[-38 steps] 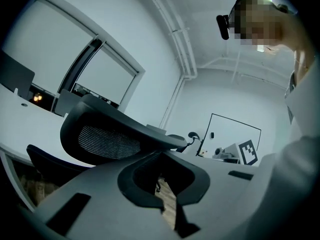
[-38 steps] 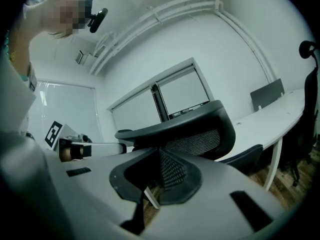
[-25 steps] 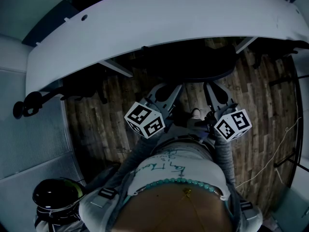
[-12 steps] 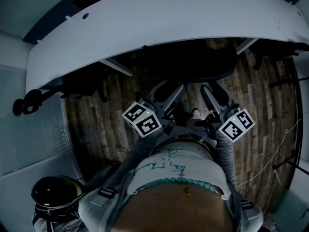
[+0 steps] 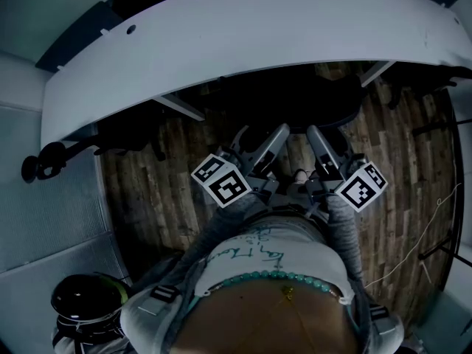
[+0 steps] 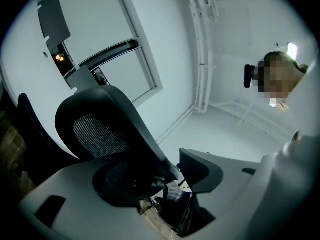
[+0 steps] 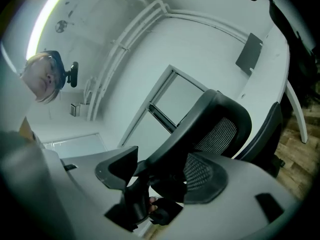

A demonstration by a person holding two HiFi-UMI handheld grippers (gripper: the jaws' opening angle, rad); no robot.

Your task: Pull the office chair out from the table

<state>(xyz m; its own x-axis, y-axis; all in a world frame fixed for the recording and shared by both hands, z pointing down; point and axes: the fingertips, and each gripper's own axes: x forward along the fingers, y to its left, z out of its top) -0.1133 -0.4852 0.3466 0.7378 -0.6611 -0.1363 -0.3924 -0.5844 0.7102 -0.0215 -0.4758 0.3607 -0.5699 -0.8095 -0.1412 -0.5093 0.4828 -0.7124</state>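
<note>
The left claw (image 5: 259,137) and the right claw (image 5: 330,140) point side by side away from the person, toward the white bench (image 5: 221,35). The left one angles toward the right one, so their tips lie near each other. Just ahead of both tips is the dark office chair (image 5: 295,98), its far part tucked under the bench's curved edge, with wooden floor (image 5: 147,190) below and to either side of the claws.

In the left gripper view, the left claw (image 6: 165,174) is released. Its jaws have just been opening and now stand wide apart. The rim of the office chair (image 6: 100,129) backrest runs down between them, and neither pad presses on it. The mesh back rises above and to the left of the jaws. Farther left of this claw, another dark chair back (image 6: 30,119) shows against the bench's edge.

In the right gripper view, the right claw (image 7: 160,171) is likewise released. Its jaws have just been opening and are now spread wide. The opposite rim of the office chair (image 7: 215,129) backrest passes between them without being squeezed. The mesh panel lies above and to the right of the jaws. Beyond it, further right of this claw, stands a second dark chair (image 7: 270,129) beside the bench (image 7: 260,74).
</note>
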